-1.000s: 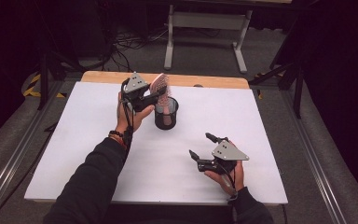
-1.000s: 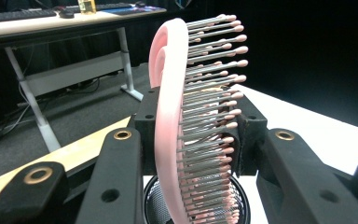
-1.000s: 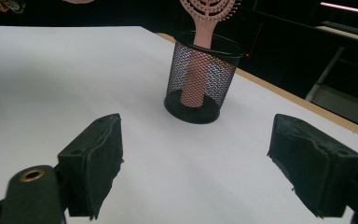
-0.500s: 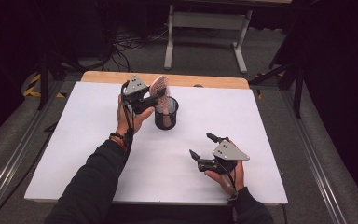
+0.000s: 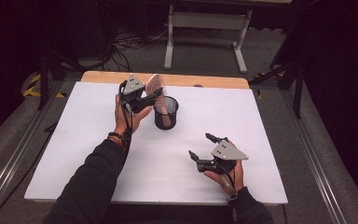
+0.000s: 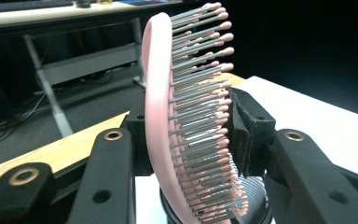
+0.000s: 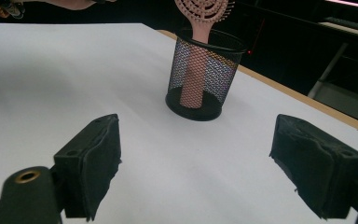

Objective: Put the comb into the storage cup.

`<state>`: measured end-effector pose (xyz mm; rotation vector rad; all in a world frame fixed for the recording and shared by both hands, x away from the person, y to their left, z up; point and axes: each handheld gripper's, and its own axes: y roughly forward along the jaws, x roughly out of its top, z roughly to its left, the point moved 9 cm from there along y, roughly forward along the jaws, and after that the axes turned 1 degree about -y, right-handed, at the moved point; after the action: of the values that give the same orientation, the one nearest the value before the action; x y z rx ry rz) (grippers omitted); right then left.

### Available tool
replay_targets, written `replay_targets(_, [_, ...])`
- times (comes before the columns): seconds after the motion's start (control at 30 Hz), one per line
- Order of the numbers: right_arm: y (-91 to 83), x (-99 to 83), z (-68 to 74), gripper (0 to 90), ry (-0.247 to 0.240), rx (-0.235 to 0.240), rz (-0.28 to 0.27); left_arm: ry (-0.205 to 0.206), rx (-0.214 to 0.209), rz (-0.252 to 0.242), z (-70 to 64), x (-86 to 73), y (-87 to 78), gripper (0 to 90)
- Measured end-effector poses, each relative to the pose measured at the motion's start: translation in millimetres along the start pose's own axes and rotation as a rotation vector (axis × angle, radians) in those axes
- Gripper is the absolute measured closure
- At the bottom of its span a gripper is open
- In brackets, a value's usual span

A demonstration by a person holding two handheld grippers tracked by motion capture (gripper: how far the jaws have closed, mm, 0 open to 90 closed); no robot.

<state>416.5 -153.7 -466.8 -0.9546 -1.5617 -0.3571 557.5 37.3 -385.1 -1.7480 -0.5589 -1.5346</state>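
Resting near the white table's point(image 5: 74, 154) near right edge, the right gripper point(image 5: 204, 150) gapes wide, holding nothing. Farther, toward the far edge, the left gripper point(image 5: 154, 94) clamps a pink plastic hairbrush point(image 5: 155, 85) whose handle stands inside a black wire-mesh cup point(image 5: 166, 113).

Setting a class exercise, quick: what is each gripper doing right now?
Left gripper: shut on the pink hairbrush, whose handle stands in the black mesh cup.
Right gripper: open, holding nothing.
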Motion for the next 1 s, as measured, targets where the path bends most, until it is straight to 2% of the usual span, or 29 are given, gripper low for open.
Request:
replay_targets(0.27, [0.7,-0.7,0.8,16.6,-0.005,0.003,0.008,-0.007,0.024,0.002,6.3,-1.9,-0.5,56.6])
replay_targets(0.47, [-0.3,0.0,0.7,16.7,-0.003,-0.002,0.009,-0.008,0.056,0.021,14.3,-4.3,0.7,54.9])
replay_targets(0.67, [0.3,0.1,1.6,16.9,-0.008,-0.001,0.011,-0.014,0.073,0.036,20.0,-7.3,2.4,49.3])
replay_targets(0.77, [0.2,-0.2,0.3,16.9,-0.003,-0.006,0.011,-0.037,0.072,0.035,22.4,-9.0,3.4,47.9])
replay_targets(1.0, [-0.1,-0.1,0.4,17.0,-0.004,-0.006,0.011,-0.039,0.091,0.047,25.6,-10.5,3.5,43.7])
